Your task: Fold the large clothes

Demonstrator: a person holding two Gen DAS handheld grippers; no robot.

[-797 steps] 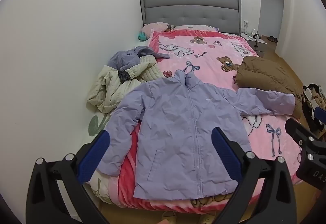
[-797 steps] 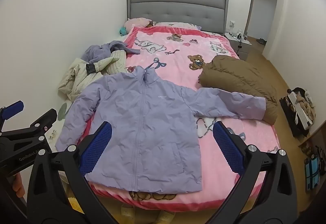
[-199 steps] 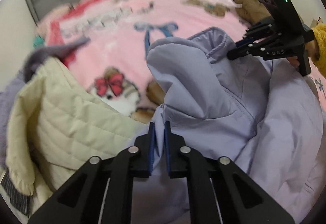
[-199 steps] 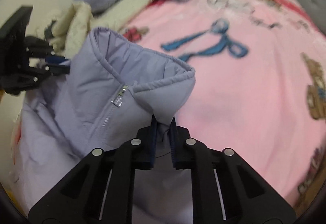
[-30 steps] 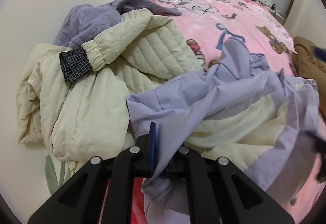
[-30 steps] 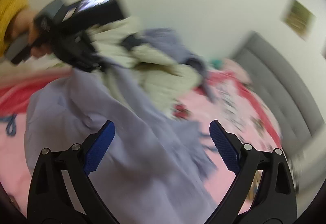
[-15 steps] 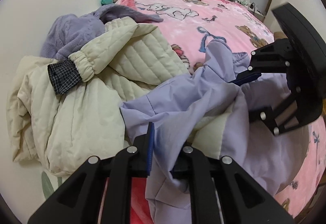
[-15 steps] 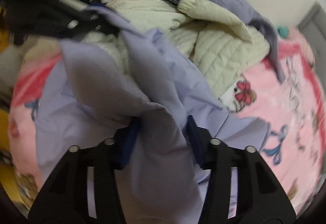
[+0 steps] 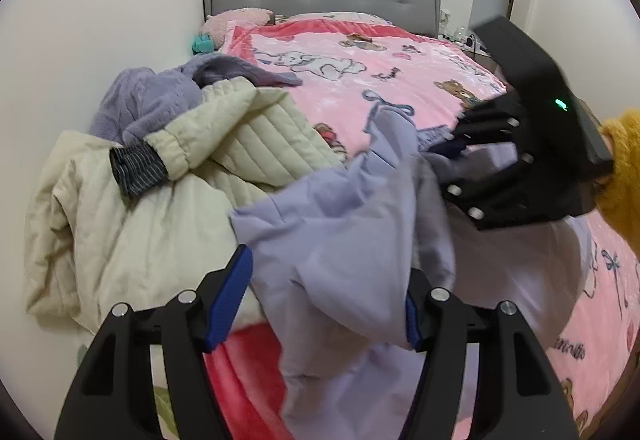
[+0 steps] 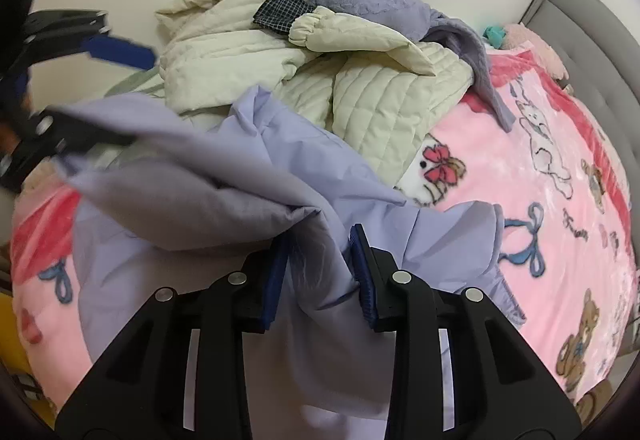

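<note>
Two claws work one lilac jacket (image 9: 344, 240) on the bed (image 9: 400, 87). My left claw (image 9: 320, 304) is opening — a jacket fold lies loose between its pads. My right claw (image 10: 320, 272) is closing on a bunched fold. A cream quilted coat (image 10: 360, 79) lies heaped just beyond both.

Lilac jacket (image 10: 224, 199), cream quilted coat (image 9: 168, 207), pink cartoon-print blanket (image 9: 400, 87)
</note>
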